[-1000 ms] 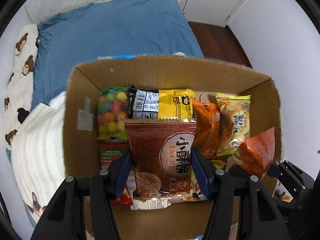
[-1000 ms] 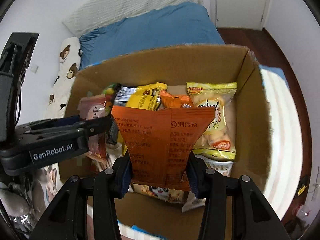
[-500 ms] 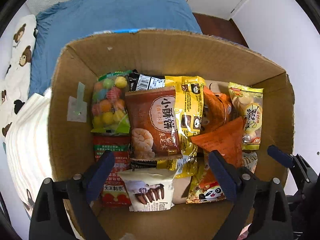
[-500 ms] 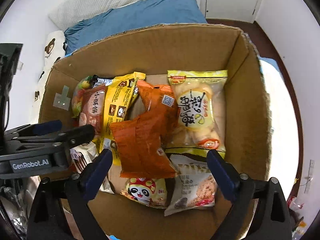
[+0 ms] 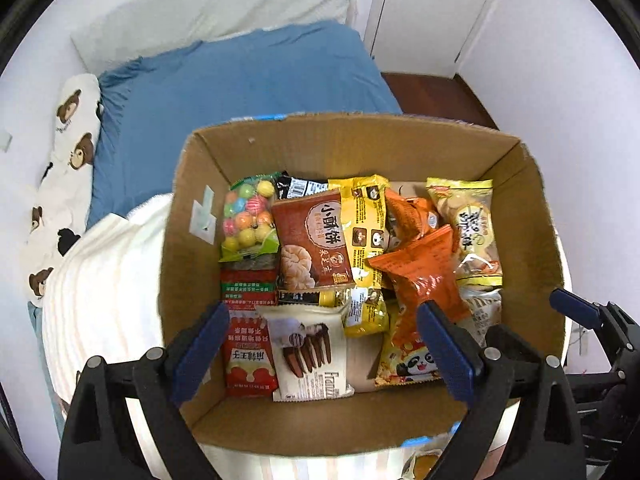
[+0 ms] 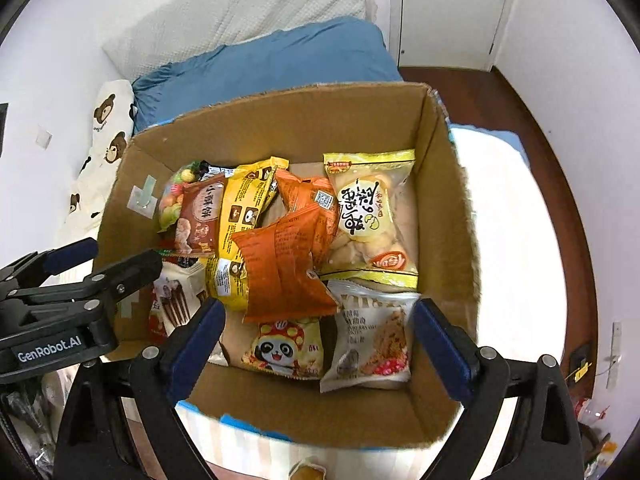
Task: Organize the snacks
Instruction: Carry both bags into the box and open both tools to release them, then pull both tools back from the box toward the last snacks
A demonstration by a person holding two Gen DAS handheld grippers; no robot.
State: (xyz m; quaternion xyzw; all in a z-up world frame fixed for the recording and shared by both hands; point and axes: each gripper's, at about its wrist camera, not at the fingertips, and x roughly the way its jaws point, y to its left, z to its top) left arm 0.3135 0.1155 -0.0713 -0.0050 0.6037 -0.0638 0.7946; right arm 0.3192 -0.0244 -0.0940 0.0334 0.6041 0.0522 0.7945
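Note:
An open cardboard box (image 5: 192, 264) (image 6: 448, 216) on the bed holds several snack packets. The brown pastry packet (image 5: 314, 240) (image 6: 198, 218) lies in the box beside a bag of coloured candy balls (image 5: 248, 220). The orange packet (image 5: 424, 276) (image 6: 280, 268) lies on top in the middle, next to a yellow bun packet (image 6: 372, 216). My left gripper (image 5: 320, 320) is open and empty above the box's near side. My right gripper (image 6: 316, 320) is open and empty above the box too. The left gripper also shows in the right wrist view (image 6: 92, 264).
The box stands on a white striped blanket (image 5: 100, 280) on a bed with a blue sheet (image 5: 240, 80) and a bear-print pillow (image 5: 68, 140). A white wall and door are behind, with dark wood floor (image 6: 540, 140) on the right.
Both grippers opened and let go: the brown pastry packet and the orange packet dropped into the box. Both grippers have since pulled back up and away from the box.

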